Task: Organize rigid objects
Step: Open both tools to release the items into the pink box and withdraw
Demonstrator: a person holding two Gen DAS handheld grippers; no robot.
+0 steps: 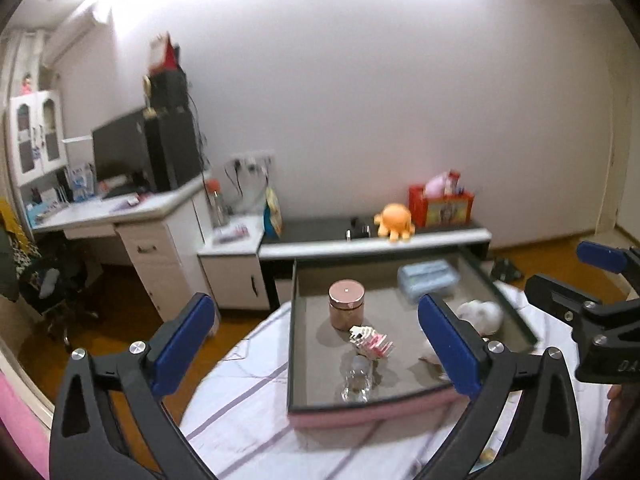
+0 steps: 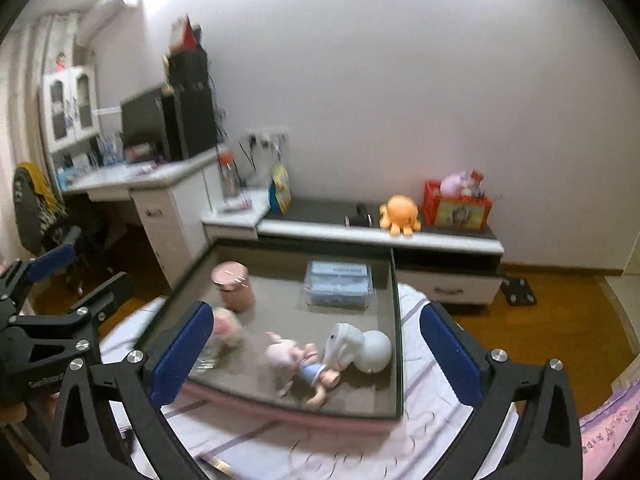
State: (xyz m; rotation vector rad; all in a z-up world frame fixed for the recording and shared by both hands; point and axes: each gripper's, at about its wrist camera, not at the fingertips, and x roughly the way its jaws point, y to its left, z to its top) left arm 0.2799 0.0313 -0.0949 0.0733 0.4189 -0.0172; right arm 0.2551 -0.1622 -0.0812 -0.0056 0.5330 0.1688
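A shallow grey tray with a pink front (image 1: 360, 414) (image 2: 288, 410) lies on a white striped cloth. In it stand a pink-lidded jar (image 1: 346, 304) (image 2: 234, 286), a blue lidded box (image 1: 426, 280) (image 2: 338, 282), a small pink and white block toy (image 1: 370, 340) and a clear glass bottle (image 1: 358, 380). A white horse figure (image 2: 358, 348) and a small doll (image 2: 304, 368) lie on the tray's right side. My left gripper (image 1: 316, 344) hovers above the tray, open and empty. My right gripper (image 2: 316, 348) is open too, holding nothing.
Behind the tray runs a low cabinet (image 1: 372, 240) (image 2: 400, 240) with an orange octopus plush (image 1: 394, 220) (image 2: 400, 212) and a red box of toys (image 1: 440, 200) (image 2: 456, 204). A white desk with a monitor (image 1: 120, 152) stands at left. Wooden floor surrounds the bed.
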